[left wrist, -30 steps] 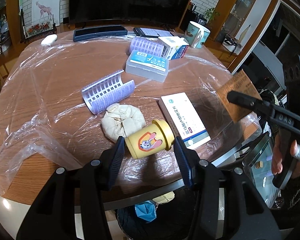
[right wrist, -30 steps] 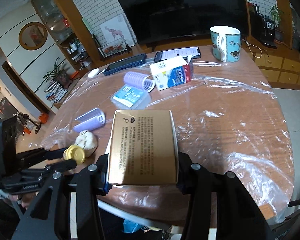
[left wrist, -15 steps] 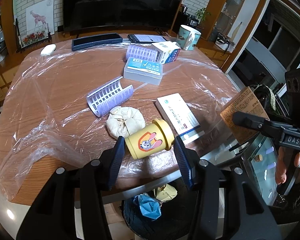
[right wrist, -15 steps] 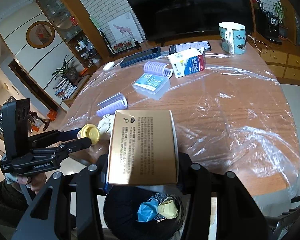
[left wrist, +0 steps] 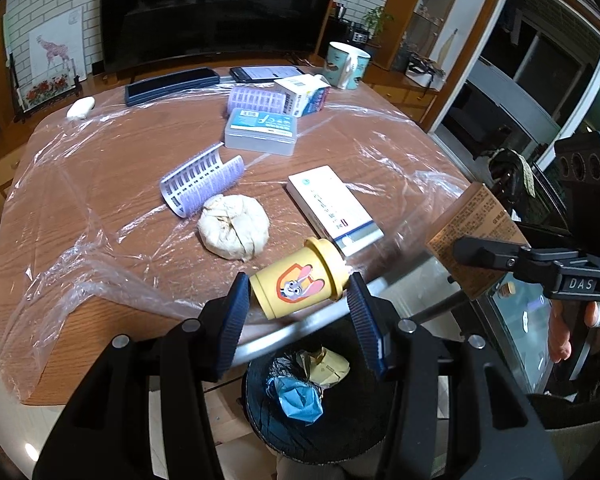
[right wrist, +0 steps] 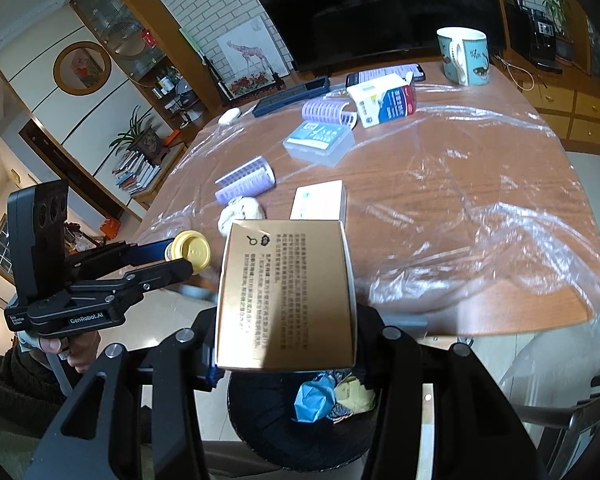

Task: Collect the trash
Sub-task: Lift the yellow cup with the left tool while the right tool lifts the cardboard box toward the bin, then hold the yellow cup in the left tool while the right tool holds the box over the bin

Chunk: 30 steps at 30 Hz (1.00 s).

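My left gripper [left wrist: 298, 304] is shut on a yellow cup with a rabbit picture [left wrist: 298, 283], held sideways off the table's near edge above a black trash bin [left wrist: 312, 412]. The bin holds blue and yellow crumpled scraps. My right gripper [right wrist: 284, 320] is shut on a gold cardboard box [right wrist: 286, 292], held above the same bin [right wrist: 300, 428]. The box also shows in the left wrist view [left wrist: 474, 236], and the cup's lid shows in the right wrist view [right wrist: 192, 250].
On the plastic-covered wooden table [left wrist: 100, 152] lie a crumpled white paper ball [left wrist: 234, 232], a white flat box [left wrist: 334, 208], purple hair rollers [left wrist: 202, 184], a clear case [left wrist: 262, 130], a carton [left wrist: 302, 94], a mug [left wrist: 346, 64], a phone and a dark case.
Both grippers have pulled back from over the table, carrying the cup and the gold box off its near edge to above the trash bin, which has come into view.
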Motion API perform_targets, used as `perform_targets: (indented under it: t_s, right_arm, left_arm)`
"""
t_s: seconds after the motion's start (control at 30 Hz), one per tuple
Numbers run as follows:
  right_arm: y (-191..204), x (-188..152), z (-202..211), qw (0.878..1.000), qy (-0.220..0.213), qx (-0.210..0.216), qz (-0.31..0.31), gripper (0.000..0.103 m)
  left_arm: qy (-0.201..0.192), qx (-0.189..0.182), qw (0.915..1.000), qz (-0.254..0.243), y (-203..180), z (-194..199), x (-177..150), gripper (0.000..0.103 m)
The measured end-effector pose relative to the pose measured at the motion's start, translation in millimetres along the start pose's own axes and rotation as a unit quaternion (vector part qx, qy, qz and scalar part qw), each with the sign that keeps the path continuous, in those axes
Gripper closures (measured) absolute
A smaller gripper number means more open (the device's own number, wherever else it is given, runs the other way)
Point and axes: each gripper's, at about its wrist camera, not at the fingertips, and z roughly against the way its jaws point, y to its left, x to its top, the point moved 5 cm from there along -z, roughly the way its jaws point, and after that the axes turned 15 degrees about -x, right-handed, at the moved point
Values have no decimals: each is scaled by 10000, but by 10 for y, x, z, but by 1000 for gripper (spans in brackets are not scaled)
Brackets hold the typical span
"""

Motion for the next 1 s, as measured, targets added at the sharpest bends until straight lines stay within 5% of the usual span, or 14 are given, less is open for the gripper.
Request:
perform_targets:
  t_s: [1.0]
  right_arm:
    - [158, -584, -87, 9982, 572, -165, 18, 56]
  left_arm:
    - [741, -527, 9932, -726, -345, -56, -539, 52]
